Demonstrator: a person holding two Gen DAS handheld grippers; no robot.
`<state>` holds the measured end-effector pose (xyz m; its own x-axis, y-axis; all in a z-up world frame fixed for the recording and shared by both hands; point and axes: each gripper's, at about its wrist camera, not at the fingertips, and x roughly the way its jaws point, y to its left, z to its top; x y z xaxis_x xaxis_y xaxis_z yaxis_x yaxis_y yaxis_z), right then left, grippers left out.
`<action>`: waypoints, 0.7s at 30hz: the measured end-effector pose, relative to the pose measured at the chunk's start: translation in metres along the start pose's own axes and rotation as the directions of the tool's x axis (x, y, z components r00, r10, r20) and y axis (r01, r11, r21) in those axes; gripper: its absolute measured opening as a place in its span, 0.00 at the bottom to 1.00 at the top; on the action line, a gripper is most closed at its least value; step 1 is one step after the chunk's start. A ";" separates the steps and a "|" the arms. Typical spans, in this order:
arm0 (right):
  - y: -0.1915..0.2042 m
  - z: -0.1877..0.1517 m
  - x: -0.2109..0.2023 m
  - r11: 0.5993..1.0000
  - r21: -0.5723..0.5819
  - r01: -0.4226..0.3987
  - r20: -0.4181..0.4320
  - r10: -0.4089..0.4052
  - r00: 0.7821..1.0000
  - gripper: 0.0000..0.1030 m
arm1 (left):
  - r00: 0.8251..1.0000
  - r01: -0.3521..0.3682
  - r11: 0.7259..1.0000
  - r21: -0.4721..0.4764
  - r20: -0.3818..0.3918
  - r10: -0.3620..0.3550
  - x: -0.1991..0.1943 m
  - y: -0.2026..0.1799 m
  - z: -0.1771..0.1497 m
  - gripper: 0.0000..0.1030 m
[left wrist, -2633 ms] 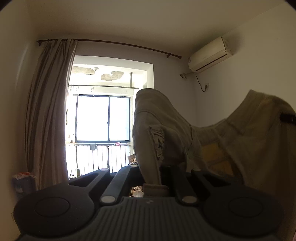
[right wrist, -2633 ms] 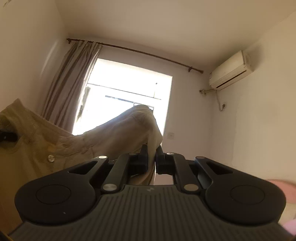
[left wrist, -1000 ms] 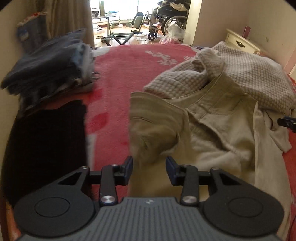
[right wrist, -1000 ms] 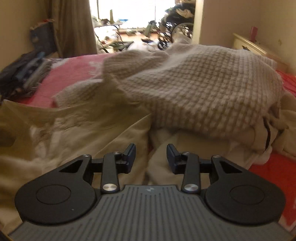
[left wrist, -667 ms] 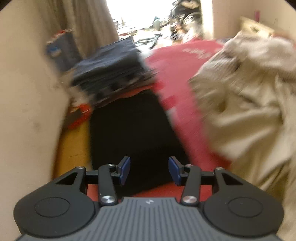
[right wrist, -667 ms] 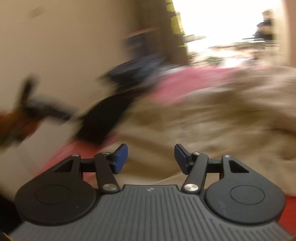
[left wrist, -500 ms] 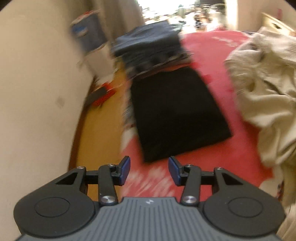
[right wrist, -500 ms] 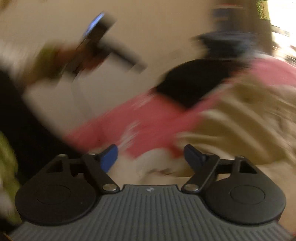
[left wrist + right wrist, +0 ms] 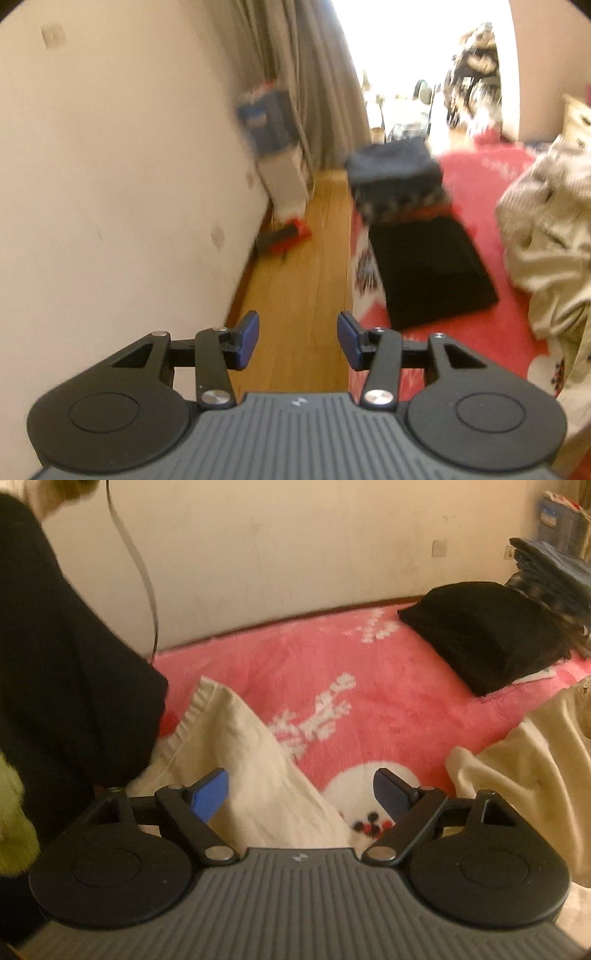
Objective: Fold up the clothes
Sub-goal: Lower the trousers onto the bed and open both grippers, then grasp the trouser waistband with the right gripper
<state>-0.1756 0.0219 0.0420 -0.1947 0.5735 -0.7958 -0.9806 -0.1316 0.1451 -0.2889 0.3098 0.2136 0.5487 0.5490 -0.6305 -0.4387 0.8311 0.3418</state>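
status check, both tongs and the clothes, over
Left tongs open, empty, over floor beside bed. Right tongs open above cream garment on pink blanket. Folded black garment aside. Nothing blocking.

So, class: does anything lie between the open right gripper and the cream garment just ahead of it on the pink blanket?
Nothing visible does. The right gripper is open, and the cream garment lies directly between and ahead of its fingers on the pink blanket.

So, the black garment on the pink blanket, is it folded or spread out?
Folded. The black garment lies as a compact, thick rectangle with straight edges on the pink blanket, beside the stack of dark blue clothes.
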 end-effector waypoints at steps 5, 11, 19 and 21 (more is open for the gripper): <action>0.029 -0.009 0.027 0.985 -0.172 -0.026 -0.065 0.015 0.998 0.95 | 0.984 0.051 0.998 0.028 0.171 -0.055 -0.031 -0.021 0.043 0.51; 0.045 -0.006 0.088 0.977 -0.210 -0.036 -0.111 0.013 0.994 0.96 | 0.945 0.248 0.968 -0.037 0.230 -0.233 0.001 -0.089 0.104 0.58; 0.085 -0.050 0.129 0.937 -0.347 0.048 -0.257 -0.145 0.956 0.44 | 0.913 0.399 0.909 -0.120 0.144 -0.382 0.106 -0.198 0.158 0.58; 0.076 -0.049 0.105 0.954 -0.289 0.074 -0.247 -0.149 0.957 0.16 | 0.909 0.416 0.901 -0.123 0.092 -0.407 0.144 -0.225 0.157 0.58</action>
<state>-0.2692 0.0324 -0.0599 -0.0349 0.3690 -0.9288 -0.9442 -0.3168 -0.0904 0.0004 0.2161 0.1551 0.7425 0.1686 -0.6483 -0.2547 0.9662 -0.0405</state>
